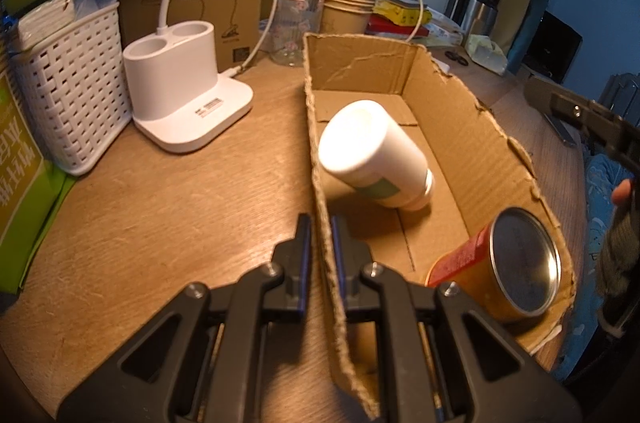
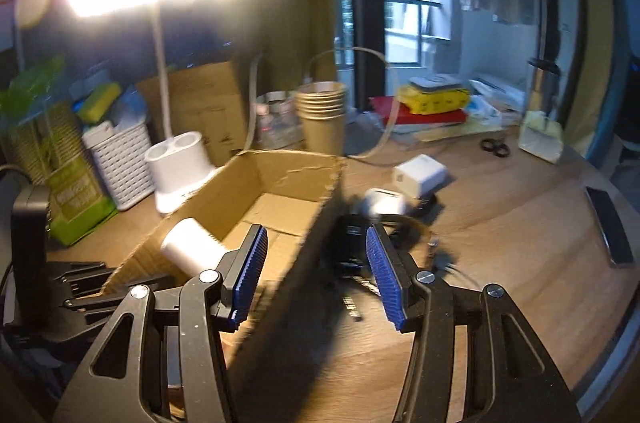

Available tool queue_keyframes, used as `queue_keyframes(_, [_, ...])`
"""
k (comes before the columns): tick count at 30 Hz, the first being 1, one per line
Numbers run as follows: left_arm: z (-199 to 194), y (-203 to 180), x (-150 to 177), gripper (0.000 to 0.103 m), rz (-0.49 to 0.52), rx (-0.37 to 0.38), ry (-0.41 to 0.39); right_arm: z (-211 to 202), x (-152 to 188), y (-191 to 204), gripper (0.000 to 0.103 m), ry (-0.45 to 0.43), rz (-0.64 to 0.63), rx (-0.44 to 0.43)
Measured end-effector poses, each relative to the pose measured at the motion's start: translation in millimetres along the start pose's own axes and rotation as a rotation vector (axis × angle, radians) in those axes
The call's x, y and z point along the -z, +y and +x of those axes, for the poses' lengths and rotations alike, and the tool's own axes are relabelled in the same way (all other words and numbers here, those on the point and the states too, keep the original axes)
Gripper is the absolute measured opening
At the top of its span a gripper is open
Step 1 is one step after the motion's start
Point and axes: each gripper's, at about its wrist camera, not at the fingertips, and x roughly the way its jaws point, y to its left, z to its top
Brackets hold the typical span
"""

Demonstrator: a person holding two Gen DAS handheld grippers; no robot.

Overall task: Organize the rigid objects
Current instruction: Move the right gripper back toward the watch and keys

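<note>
while the cardboard box wall is pinched by the left gripper, it could be knocked by the empty, parted right gripper and tipped.

Left wrist cam sits low and close over the cardboard box, looking down its length from the near wall. Right wrist cam hangs beside the same box, facing the window, a bit further back. Both catch the box, white bottle and paper cups.
</note>
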Motion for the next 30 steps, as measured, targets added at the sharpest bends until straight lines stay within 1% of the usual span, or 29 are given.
queue_keyframes(3, [0,0,0,0.011,-0.001,0.001,0.0,1,3,-20,0.056,0.005,0.04,0.031])
queue_keyframes(8, [0,0,0,0.011,-0.001,0.0,0.0,1,9,-40,0.057,0.009,0.072,0.082])
queue_keyframes(10, [0,0,0,0.011,-0.001,0.0,0.0,1,10,-46,0.058,0.012,0.079,0.1])
queue_keyframes(12, [0,0,0,0.011,-0.001,0.0,0.0,2,12,-52,0.064,0.016,0.083,0.118])
queue_keyframes(15, [0,0,0,0.011,-0.001,0.001,0.0,6,16,-59,0.065,0.019,0.094,0.148])
queue_keyframes(19, [0,0,0,0.011,-0.002,0.001,0.001,13,19,-67,0.067,0.027,0.117,0.144])
queue_keyframes(21, [1,0,0,0.011,-0.002,0.001,0.001,20,21,-70,0.073,0.037,0.127,0.134])
queue_keyframes(23, [1,0,0,0.011,-0.002,0.001,0.001,28,23,-72,0.076,0.041,0.134,0.128])
queue_keyframes(27, [1,0,0,0.011,-0.002,0.002,0.001,43,24,-70,0.076,0.042,0.119,0.147])
queue_keyframes(30, [1,0,0,0.011,-0.002,0.001,0.001,51,22,-69,0.076,0.049,0.123,0.139])
